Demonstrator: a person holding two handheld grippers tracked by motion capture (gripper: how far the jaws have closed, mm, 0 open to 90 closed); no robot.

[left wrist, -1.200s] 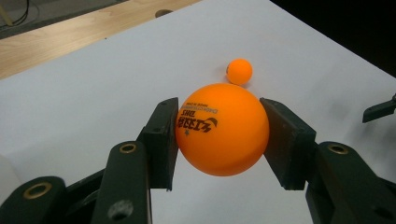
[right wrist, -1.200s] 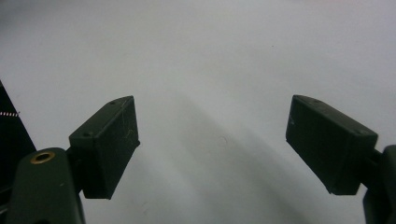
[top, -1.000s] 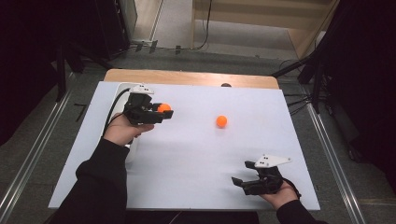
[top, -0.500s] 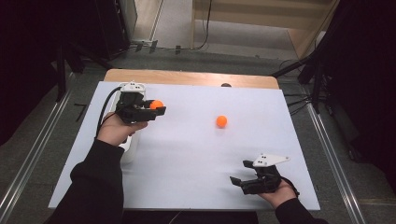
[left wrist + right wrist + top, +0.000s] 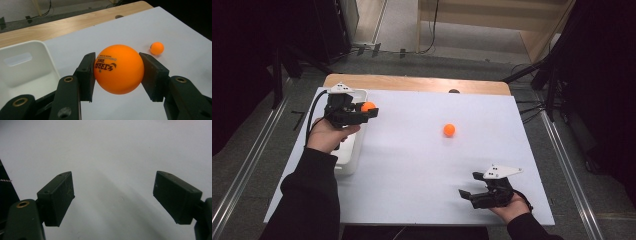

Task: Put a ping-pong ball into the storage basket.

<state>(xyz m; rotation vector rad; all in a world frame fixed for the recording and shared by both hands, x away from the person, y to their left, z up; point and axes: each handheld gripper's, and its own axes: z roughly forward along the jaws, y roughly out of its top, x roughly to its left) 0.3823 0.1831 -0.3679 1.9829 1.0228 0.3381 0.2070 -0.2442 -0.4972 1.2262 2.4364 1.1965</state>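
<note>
A white worktop (image 5: pixel 412 165) stood on a grey floor, with a strip of bare wood along its far edge. At the far left corner the left tool (image 5: pixel 371 111) was clenched on an orange ball (image 5: pixel 368 106), held off the surface just beside a white bin (image 5: pixel 346 159) that lay along the left edge. In the left tool view both pads pressed the ball (image 5: pixel 118 69) at its sides, with its black print facing the camera and the bin (image 5: pixel 25 70) at the left. A second ball (image 5: pixel 449 130) rested free on the worktop toward the far edge, right of the middle and well apart from both tools. Near the front right corner the right tool (image 5: pixel 466 194) hung low over the worktop, its jaws spread wide with only bare white surface between them (image 5: pixel 113 200).
</note>
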